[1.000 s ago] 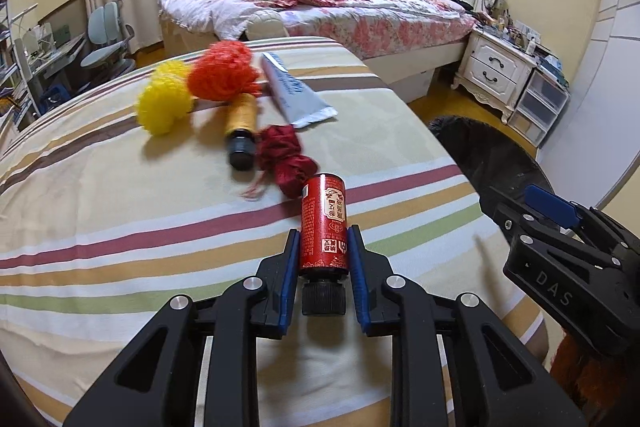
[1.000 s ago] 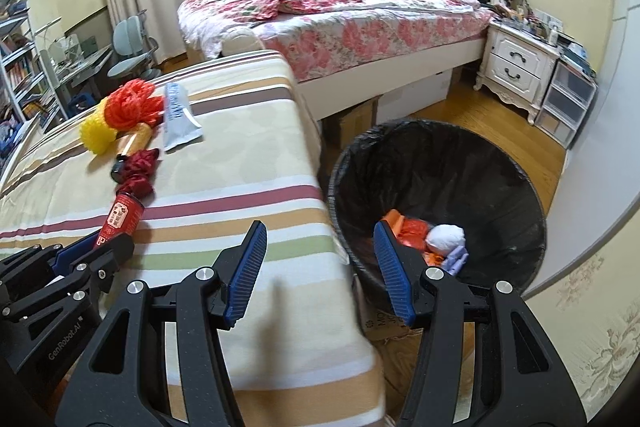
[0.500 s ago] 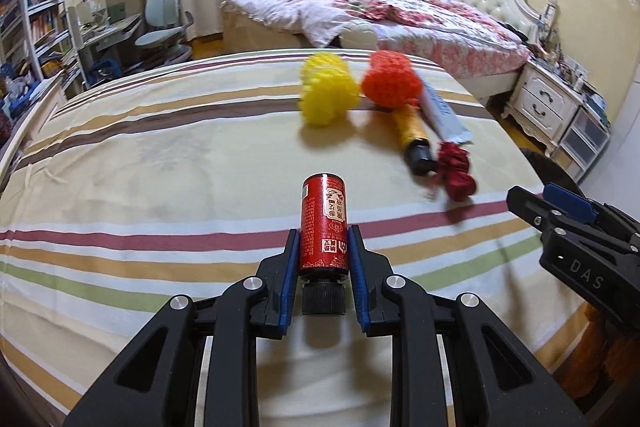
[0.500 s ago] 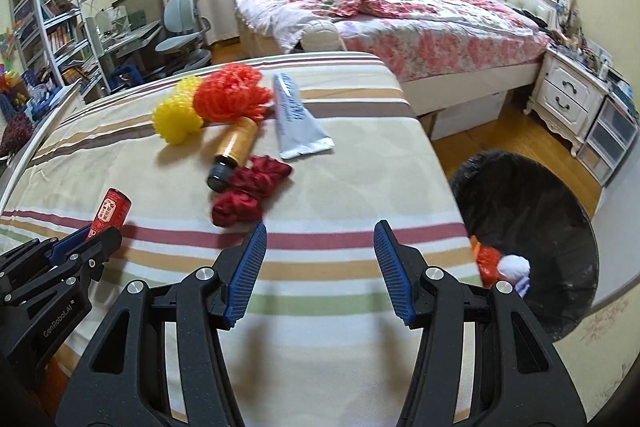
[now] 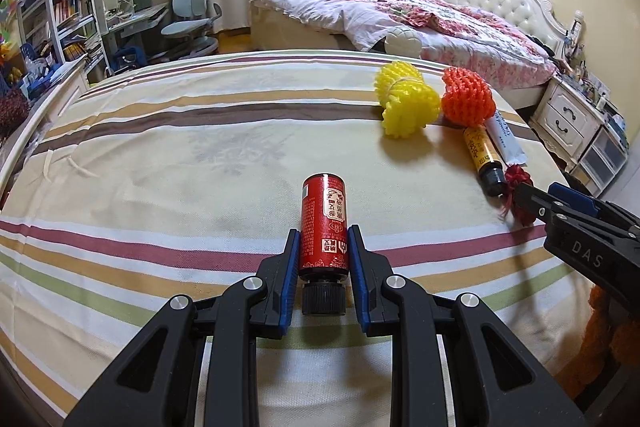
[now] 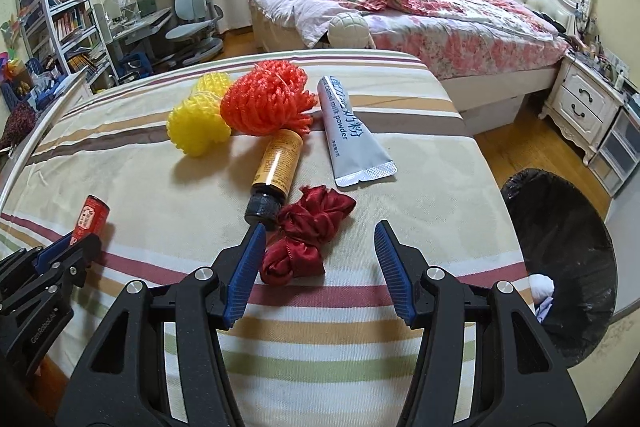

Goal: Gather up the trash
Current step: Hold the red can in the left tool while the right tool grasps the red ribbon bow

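Note:
My left gripper (image 5: 323, 243) is shut on a red bottle (image 5: 324, 227) with a black cap, held above the striped table (image 5: 160, 155). In the right wrist view the same red bottle (image 6: 91, 217) shows at the far left. My right gripper (image 6: 320, 239) stands open above the table, nothing between its fingers. Just beyond its left finger lies a dark red ribbon (image 6: 308, 235). Behind that lie an amber bottle (image 6: 278, 167), a grey powder sachet (image 6: 348, 135), an orange foam net (image 6: 268, 99) and a yellow foam net (image 6: 198, 123). A black-lined trash bin (image 6: 560, 259) stands on the floor at the right.
The bin holds a white wad (image 6: 541, 285) and other scraps. Beyond the table are a bed (image 6: 400, 15) with a floral cover, a white nightstand (image 6: 588, 107), a bookshelf (image 6: 60, 19) and desk chairs (image 6: 196, 19). The table's right edge (image 6: 496, 195) drops to wooden floor.
Both grippers have swung left, away from the bin and over the table. The red bottle stays clamped in my left gripper. The ribbon now lies just ahead of the right gripper.

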Tool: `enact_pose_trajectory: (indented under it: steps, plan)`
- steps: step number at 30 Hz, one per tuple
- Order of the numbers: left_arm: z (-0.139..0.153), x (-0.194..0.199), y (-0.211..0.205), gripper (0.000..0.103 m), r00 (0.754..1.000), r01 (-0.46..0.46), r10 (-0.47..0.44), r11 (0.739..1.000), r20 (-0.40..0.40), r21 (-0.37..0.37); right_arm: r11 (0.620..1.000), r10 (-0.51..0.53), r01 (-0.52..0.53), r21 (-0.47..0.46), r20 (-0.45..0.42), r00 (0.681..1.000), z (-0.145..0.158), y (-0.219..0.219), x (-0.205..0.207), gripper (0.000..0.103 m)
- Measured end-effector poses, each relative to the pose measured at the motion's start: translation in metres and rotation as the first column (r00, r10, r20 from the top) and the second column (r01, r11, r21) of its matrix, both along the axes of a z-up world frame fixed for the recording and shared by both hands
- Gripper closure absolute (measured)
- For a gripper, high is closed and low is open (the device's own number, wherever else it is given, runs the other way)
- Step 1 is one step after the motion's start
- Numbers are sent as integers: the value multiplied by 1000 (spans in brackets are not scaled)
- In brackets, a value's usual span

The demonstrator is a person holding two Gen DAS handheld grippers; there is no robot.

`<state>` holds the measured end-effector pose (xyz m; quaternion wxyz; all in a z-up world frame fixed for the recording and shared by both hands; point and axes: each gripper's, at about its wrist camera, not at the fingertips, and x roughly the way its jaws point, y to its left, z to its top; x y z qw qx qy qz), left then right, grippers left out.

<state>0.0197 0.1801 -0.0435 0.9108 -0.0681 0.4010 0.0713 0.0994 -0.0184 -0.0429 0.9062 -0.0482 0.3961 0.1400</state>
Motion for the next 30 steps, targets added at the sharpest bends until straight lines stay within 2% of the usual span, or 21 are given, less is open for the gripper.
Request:
enact_pose_trajectory:
  steps: [5,11,14,21,30]
  plan:
    - [-2,3,1,78,1000,5,-5,1000,-4,-7,1000,-6,6,-1,-22,1000,-4,-4,0,50]
    - [-3,4,2,78,1000,8,-8,1000,-6,-12,1000,19,-18,16,-38,999,-7,-3,1,76]
    - [-2,4,1,78,1000,7,-7,1000,-5,-11,1000,22,-22,17,-29,999,-6,-2,-2,81]
    - [-2,3,-1,78,1000,16,-16,1000,3,-12,1000,15,-14,21,-19,1000,-3,-8,-11,82]
    - [0,-1,-19,78,999,53,-53,998,15,-38,999,-29,29,17,0,1000,1,-36,-28,82]
